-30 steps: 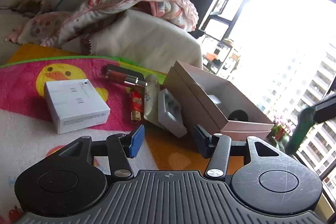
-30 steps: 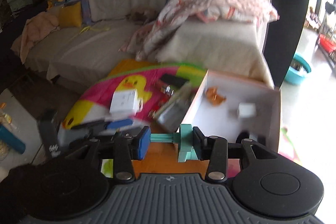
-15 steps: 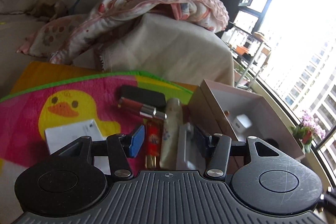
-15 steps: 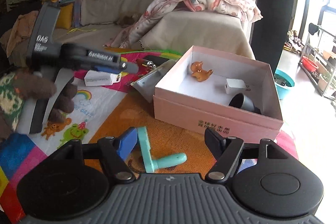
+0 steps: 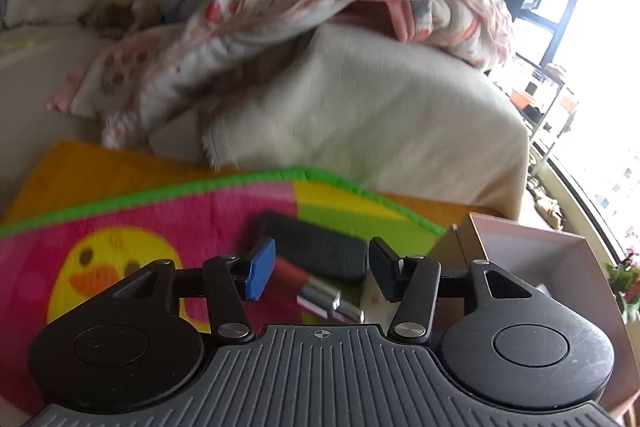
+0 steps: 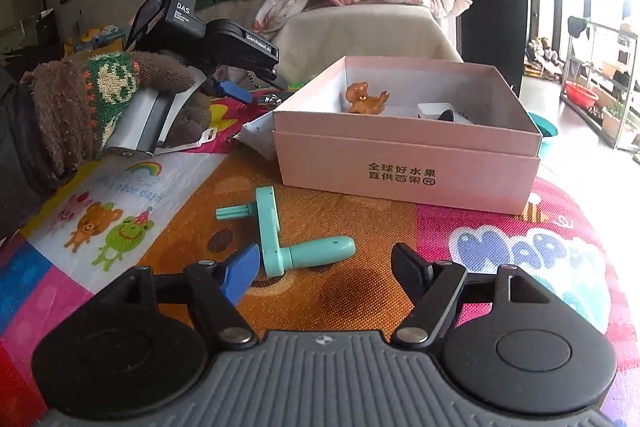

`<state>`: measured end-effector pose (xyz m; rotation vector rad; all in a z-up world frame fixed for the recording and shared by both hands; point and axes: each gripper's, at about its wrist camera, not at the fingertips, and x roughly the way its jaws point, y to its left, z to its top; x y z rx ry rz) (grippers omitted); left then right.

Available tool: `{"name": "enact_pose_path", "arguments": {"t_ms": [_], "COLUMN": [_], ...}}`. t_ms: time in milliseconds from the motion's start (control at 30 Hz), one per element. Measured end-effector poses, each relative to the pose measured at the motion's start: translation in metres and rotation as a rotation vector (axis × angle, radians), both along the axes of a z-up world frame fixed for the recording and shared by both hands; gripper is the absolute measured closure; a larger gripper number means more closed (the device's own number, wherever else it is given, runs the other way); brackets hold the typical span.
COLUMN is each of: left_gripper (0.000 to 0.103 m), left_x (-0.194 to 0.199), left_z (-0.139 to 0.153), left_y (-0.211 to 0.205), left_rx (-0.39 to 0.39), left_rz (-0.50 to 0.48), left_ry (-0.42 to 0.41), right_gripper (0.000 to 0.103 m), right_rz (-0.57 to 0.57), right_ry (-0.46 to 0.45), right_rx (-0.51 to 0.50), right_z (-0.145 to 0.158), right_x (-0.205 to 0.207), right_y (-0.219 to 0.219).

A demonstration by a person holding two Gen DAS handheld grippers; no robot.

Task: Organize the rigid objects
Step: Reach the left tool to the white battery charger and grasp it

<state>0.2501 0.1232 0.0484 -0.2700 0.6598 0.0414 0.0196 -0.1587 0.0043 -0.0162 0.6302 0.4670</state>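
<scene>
Left wrist view first: left gripper (image 5: 322, 267) hanging roughly half open, nothing between the pads, same gap as a second ago. Swung across the duck-print mat (image 5: 120, 227) since then; white box gone from view, now hovering over a flat black case (image 5: 316, 247) and a red tube with a silver cap (image 5: 320, 293) lying just below it. Pink cardboard box (image 5: 520, 247) peeking in at the right edge, close beside those items. Blurred frame, so mid-motion. Probably lining up on the next pick, either the case or the tube; cannot tell which.

Over to the right wrist view: right gripper (image 6: 324, 267) spread wide, empty. Big change here: teal crank handle (image 6: 280, 239), clamped between these fingers a second ago, now lying loose on the orange patch of the mat just ahead of the blue fingertip (image 6: 240, 269), not touching it. Dropped short of the pink cardboard box (image 6: 404, 147), which sits just beyond, already holding an orange animal figurine (image 6: 366, 99), a white block and a dark round thing. So not organized yet, that handle: released outside the box, likely needing a re-grip or a new hold before going in. Off to the left, gloved hand (image 6: 80, 107) carrying the other gripper over the far clutter.
</scene>
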Motion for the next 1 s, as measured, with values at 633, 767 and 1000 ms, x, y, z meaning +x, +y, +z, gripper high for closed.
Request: {"name": "enact_pose_path", "arguments": {"t_ms": [633,767,1000], "left_gripper": [0.078,0.086,0.087], "left_x": [0.029,-0.015,-0.093], "left_z": [-0.029,-0.031,-0.032], "left_y": [-0.011,-0.027,-0.022], "left_rx": [0.118,0.158,0.046], "left_rz": [-0.304,-0.379,-0.392], "left_ry": [0.095,0.075,0.076], "right_gripper": [0.027,0.026,0.026], "right_rz": [-0.007,-0.008,-0.008], "right_ry": [0.07,0.075,0.075], "right_rx": [0.063,0.069,0.07], "right_z": [-0.005,-0.005,-0.005], "right_x": [0.01,0.01,0.01], "right_y": [-0.007,-0.007,-0.007]}}
